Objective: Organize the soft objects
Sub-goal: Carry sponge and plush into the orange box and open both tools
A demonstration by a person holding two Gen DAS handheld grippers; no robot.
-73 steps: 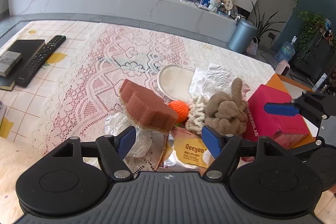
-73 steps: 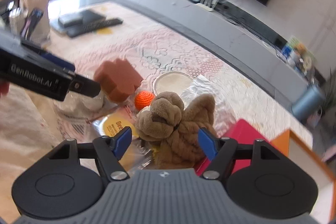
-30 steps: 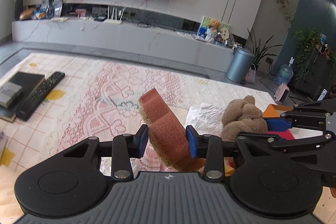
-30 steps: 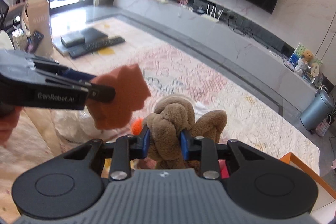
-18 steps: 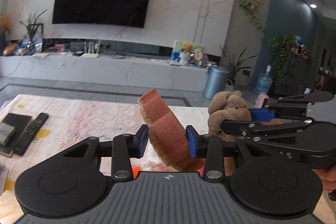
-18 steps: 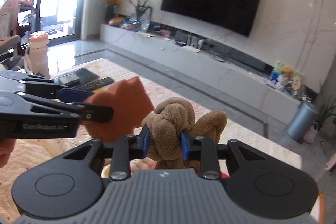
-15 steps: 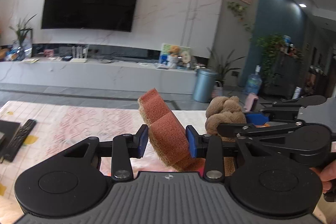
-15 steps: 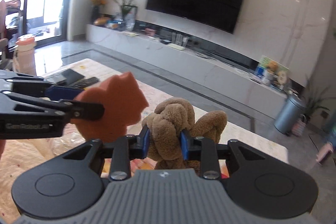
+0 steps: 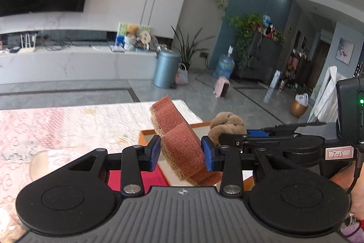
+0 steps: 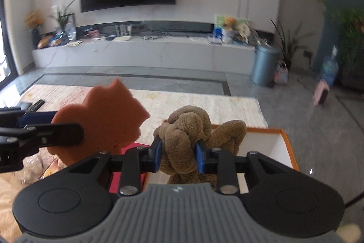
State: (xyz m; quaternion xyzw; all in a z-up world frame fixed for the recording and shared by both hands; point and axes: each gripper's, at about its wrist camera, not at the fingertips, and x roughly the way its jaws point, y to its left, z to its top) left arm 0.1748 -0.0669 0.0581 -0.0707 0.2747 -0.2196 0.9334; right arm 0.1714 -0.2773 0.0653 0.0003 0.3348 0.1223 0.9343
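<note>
My left gripper is shut on a reddish-brown sponge with a scalloped outline, held up in the air. In the right wrist view that sponge shows as a flat orange shape at the left. My right gripper is shut on a knotted brown plush toy, also lifted. In the left wrist view the plush toy sits just right of the sponge. Below both lies an orange-rimmed white box, also seen behind the sponge as an orange edge.
A lace-covered table stretches to the left, with a red box under my left gripper. Crinkled wrappers lie at the lower left. A remote rests far left. A person's hand shows at the right edge.
Both grippers have swung to the right and risen a little with the sponge and the plush toy held. The orange-rimmed box has come into view beneath them; the table has slid left.
</note>
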